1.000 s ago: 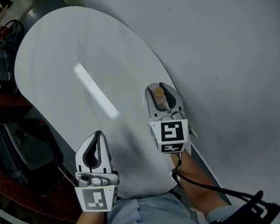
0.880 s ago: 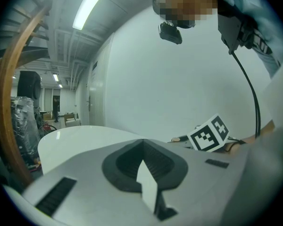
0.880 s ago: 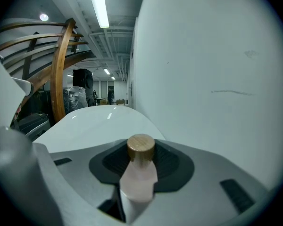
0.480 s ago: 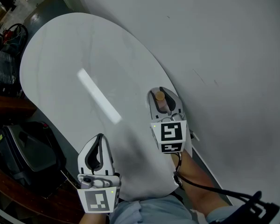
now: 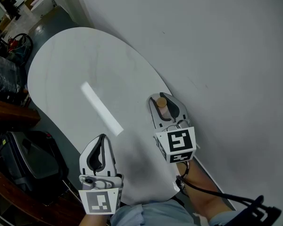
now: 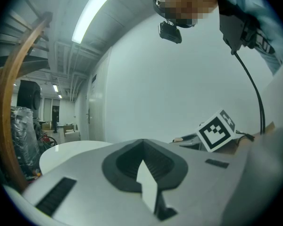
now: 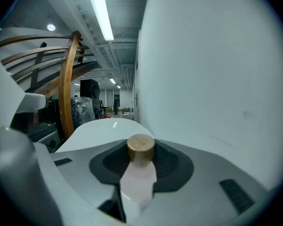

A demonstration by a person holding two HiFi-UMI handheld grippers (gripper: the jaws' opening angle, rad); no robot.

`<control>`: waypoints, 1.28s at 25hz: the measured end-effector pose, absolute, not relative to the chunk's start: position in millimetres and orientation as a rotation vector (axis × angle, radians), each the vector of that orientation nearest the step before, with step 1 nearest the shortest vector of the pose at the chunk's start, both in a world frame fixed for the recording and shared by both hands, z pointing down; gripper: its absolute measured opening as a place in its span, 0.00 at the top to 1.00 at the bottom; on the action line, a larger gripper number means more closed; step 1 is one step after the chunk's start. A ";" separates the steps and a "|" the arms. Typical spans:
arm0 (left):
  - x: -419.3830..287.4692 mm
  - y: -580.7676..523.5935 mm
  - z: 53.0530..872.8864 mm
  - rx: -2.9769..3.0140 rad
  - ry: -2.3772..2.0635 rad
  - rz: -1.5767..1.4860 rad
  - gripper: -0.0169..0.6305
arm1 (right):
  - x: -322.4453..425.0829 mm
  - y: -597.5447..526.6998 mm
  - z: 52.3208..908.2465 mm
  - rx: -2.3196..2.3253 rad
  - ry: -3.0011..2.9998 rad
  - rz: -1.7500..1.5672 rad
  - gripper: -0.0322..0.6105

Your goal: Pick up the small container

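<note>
Right gripper (image 5: 163, 98) pinching the container (image 7: 139, 160) over the table (image 5: 75, 65); left gripper (image 5: 101, 138) pressed together.

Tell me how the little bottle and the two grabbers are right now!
small container: wooden cap on, clamped between the right gripper's jaws.
right gripper: shut on the small container, over the table's edge by the wall.
left gripper: jaws together, nothing between them.
</note>
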State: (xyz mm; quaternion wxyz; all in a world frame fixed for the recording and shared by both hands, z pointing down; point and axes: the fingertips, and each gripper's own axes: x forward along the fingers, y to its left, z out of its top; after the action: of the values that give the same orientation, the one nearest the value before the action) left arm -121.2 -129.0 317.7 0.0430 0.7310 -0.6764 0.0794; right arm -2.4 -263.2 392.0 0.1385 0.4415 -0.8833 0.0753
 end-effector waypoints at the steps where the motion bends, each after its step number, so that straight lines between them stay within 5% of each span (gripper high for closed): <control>1: -119.5 -131.1 317.4 2.247 -2.073 0.245 0.98 | -1.4 -263.2 386.6 1.277 -2.568 0.219 0.76; 16: -102.7 -140.0 267.8 2.384 -2.009 0.080 0.98 | 9.0 -215.6 285.5 1.347 -2.657 0.114 0.76; 32: -82.1 -129.2 245.0 2.547 -1.898 -0.021 0.98 | 14.1 -166.5 279.2 1.414 -2.638 0.079 0.76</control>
State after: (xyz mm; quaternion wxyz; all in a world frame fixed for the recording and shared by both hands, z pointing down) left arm -82.1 -129.2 245.0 -0.0174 0.8017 -0.5975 -0.0067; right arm 14.1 -166.5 279.2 0.0738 0.4710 -0.8786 0.0265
